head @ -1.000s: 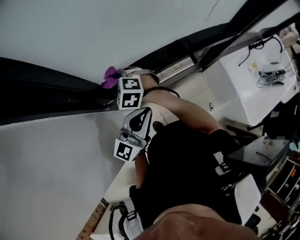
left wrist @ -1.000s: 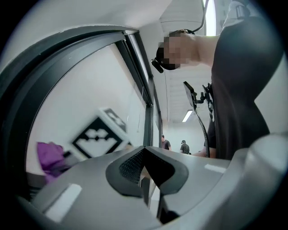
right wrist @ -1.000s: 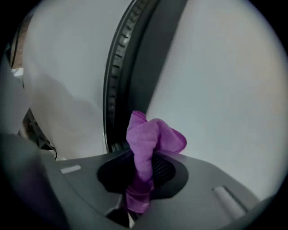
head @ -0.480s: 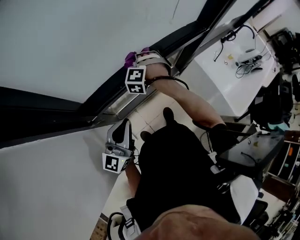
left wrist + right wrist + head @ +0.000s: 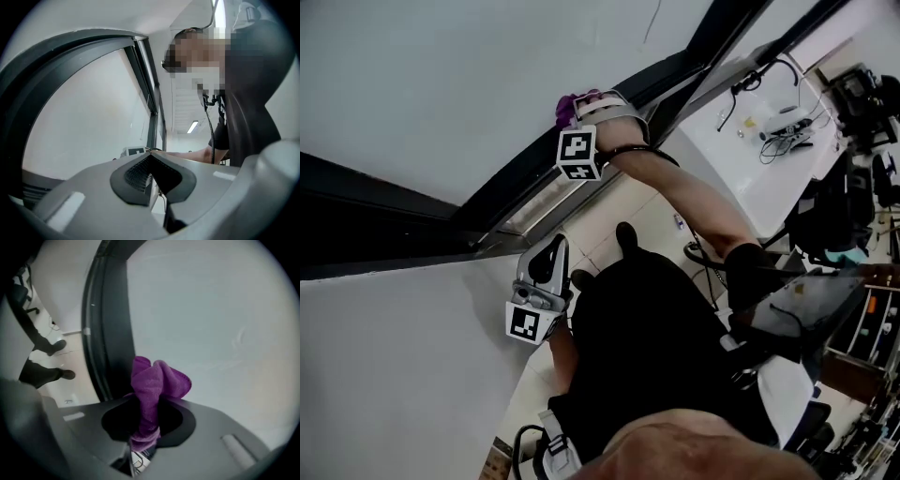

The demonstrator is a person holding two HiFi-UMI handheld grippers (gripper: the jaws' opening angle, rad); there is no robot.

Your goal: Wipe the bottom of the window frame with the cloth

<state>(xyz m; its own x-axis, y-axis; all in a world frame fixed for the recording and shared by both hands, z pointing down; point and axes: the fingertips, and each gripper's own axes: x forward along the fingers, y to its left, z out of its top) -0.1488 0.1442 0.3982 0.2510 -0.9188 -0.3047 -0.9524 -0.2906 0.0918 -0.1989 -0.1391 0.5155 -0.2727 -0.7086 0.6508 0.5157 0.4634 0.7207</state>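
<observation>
the right arm (image 5: 694, 202) is stretched out bare toward the window frame (image 5: 412, 220), and the right gripper (image 5: 578, 108) is held against the frame's lower rail. its jaws are closed on a bunched purple cloth (image 5: 157, 380), which is pinched between the pads and sticks out past the tips. the left gripper (image 5: 555, 248) is kept below the frame, close to the torso, pointed slightly upward, with its jaws brought together and nothing seen between them.
</observation>
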